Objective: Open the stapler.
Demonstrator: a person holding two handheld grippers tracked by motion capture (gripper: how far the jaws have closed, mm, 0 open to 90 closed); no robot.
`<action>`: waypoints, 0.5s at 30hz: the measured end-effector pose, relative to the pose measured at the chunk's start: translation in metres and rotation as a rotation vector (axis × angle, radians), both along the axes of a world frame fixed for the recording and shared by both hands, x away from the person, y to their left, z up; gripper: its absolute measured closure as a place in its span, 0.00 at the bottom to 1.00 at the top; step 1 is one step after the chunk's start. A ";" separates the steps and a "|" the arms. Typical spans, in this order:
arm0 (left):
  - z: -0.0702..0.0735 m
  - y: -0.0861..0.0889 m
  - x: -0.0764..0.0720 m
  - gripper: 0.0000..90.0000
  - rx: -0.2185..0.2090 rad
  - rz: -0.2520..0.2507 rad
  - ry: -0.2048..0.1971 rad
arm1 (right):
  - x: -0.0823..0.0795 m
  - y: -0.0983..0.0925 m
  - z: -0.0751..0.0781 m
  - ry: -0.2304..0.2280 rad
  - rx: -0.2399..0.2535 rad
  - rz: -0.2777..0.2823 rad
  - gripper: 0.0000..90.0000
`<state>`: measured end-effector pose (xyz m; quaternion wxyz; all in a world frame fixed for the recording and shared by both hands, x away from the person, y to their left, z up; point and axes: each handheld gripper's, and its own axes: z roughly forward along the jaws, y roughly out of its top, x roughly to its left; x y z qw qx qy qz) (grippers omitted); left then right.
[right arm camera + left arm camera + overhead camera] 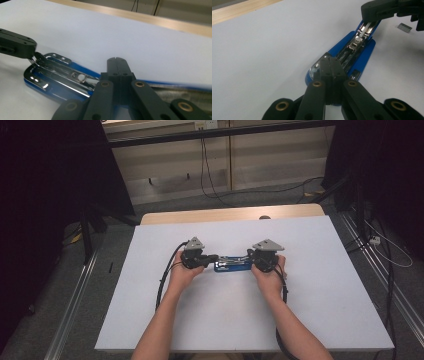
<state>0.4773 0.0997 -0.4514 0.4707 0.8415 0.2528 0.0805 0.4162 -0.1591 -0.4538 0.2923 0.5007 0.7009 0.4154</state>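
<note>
Lower edge of the high view: two bare forearms enter from the bottom and converge toward frame centre. Each hand carries a hand-held gripper, and a black cable trails back from each along the forearm.

Left hand-held gripper [212, 258], just left of centre: jaws fully closed, pads together with no gap between them. In the left gripper view the joined tips [329, 65] rest on the near, rounded end of a blue stapler [352, 53]. They press down on it; nothing is pinched between them.

Right hand-held gripper [250, 256], just right of centre: jaws likewise closed tight, nothing between the pads. In the right gripper view its tips [117, 65] lie over the stapler's [60, 80] blue body, and the left gripper's tip meets the far chrome end at middle left of that frame.

Stapler [233, 265]: lies flat on the white counter [320, 295] at frame centre, long axis running left to right between the two grippers. It is opened out, with the chrome staple channel exposed along its length.

Farther off, upper right of the left gripper view: a small grey strip of staples [405, 27] lies on the counter, apart from the stapler.

Beyond that, a bare wooden edge [230, 214] shows along the counter's far side.
</note>
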 end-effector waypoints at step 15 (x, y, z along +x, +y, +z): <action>0.008 0.002 -0.001 0.99 -0.028 0.017 -0.003 | -0.011 -0.021 0.003 0.010 0.013 0.045 0.97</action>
